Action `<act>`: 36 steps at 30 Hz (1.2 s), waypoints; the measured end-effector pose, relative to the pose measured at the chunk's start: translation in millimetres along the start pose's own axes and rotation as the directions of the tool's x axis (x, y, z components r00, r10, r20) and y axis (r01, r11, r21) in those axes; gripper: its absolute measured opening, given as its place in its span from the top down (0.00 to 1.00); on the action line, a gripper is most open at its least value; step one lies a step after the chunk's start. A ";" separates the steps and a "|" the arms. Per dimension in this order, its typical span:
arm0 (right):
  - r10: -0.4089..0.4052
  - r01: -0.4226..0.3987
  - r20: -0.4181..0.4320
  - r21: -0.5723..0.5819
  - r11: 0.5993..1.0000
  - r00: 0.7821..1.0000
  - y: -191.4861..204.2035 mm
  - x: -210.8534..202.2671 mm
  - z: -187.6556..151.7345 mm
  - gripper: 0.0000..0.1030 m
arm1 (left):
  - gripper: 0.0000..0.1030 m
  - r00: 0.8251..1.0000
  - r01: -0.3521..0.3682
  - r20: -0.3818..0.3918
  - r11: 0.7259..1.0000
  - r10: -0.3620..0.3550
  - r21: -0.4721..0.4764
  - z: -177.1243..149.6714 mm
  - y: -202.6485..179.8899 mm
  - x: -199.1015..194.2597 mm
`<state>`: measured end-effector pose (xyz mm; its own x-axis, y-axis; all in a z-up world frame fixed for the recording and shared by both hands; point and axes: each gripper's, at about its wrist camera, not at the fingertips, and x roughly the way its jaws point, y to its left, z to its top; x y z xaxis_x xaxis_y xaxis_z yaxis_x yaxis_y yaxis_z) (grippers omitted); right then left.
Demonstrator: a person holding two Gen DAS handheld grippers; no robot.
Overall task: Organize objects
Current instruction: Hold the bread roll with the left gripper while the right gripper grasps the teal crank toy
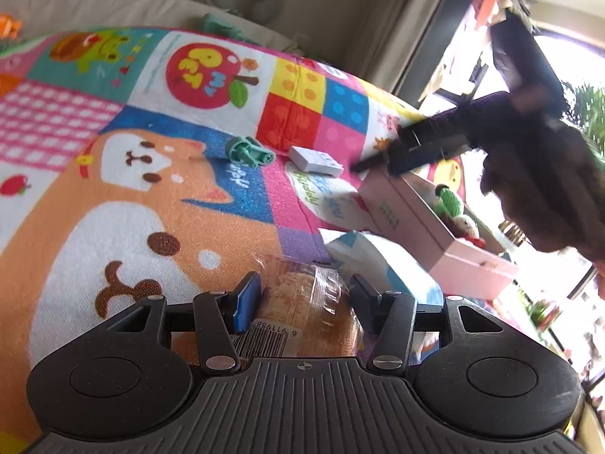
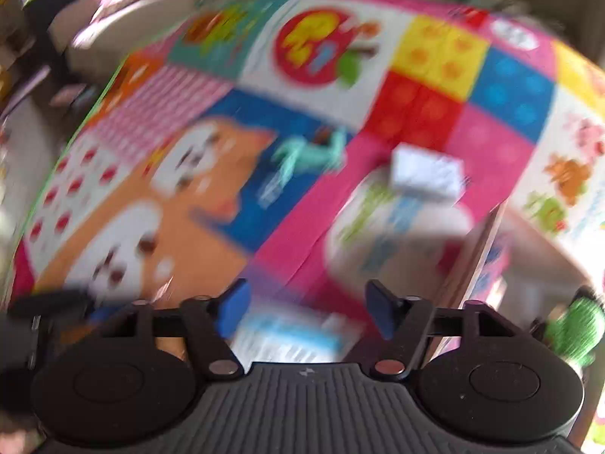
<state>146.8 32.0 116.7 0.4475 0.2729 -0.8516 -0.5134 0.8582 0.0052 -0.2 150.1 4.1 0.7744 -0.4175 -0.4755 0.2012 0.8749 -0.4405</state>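
Observation:
My left gripper (image 1: 306,299) is shut on a bread packet (image 1: 302,302) in a clear wrapper with a barcode, held low over the colourful play mat (image 1: 113,189). My right gripper (image 2: 308,306) is open with nothing pinched; a white-and-blue pack (image 2: 291,336) lies on the mat beyond its fingers. In the left wrist view the right gripper (image 1: 378,162) shows as a dark blur over the far end of a pink box (image 1: 416,223). A small white box (image 1: 315,160) (image 2: 427,174) and a teal plastic piece (image 1: 247,151) (image 2: 310,151) lie mid-mat.
The pink box holds knitted toys, one of them green (image 1: 450,198) (image 2: 578,329). The white-and-blue pack (image 1: 378,261) rests against the box's near side. A beige cushion edge (image 1: 113,3) borders the mat at the back, and a bright window area (image 1: 567,75) is to the right.

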 end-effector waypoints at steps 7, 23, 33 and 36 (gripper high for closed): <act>-0.124 0.123 -0.018 0.358 0.926 0.992 -85.1 77.2 85.0 0.22 | 0.45 1.000 0.021 0.014 0.999 -0.020 -0.038 -0.8 5.4 -1.3; -0.257 0.263 -0.064 0.129 0.956 0.964 -58.0 123.0 91.9 0.48 | 0.45 0.998 0.059 0.019 0.992 -0.058 -0.112 -0.3 15.9 -1.6; -0.096 0.100 -0.030 0.162 0.982 0.995 -45.8 65.7 77.6 0.63 | 0.45 1.000 0.026 0.018 0.997 -0.025 -0.074 -1.8 9.3 -0.4; -0.001 -0.001 0.009 0.225 0.974 1.000 -43.3 54.1 77.1 0.27 | 0.45 0.999 0.036 0.019 0.995 -0.034 -0.089 -1.9 12.2 -0.5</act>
<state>249.7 43.1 110.8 0.4549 0.2755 -0.8468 -0.3357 0.9338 0.1235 0.7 160.5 -2.4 0.7784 -0.4423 -0.4456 0.1747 0.8343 -0.5229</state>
